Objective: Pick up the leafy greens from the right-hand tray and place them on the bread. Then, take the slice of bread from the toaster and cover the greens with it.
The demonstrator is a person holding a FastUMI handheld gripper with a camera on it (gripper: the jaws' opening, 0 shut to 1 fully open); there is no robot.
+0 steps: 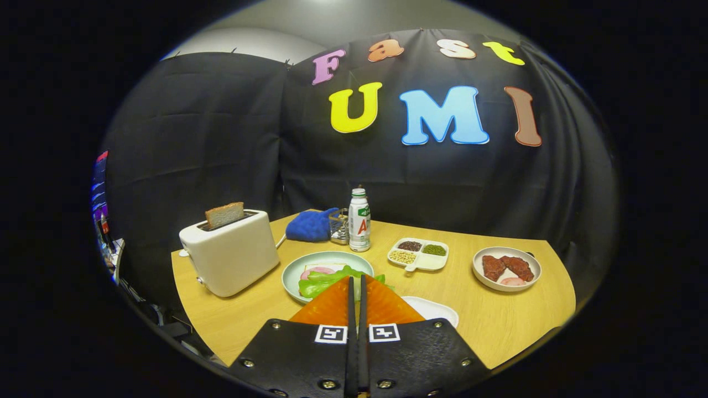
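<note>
My gripper point(357, 281) has its fingers pressed together on the leafy greens point(321, 281), which spread out to the left of the tips. The greens hang over a pale green plate point(292, 271) just ahead of the fingers. On that plate a pink slice of ham point(315, 271) lies on pale bread, mostly hidden by the greens. A white toaster point(229, 257) stands left of the plate with a browned slice of bread point(224, 214) sticking up from its slot. A white tray point(437, 310) lies right of the fingers.
Beyond the plate stand a white bottle point(359, 220), a small glass point(338, 225) and a blue mitt point(312, 225). A sectioned dish of beans point(418, 254) and a bowl of meat slices point(506, 268) sit to the right on the wooden table point(249, 315).
</note>
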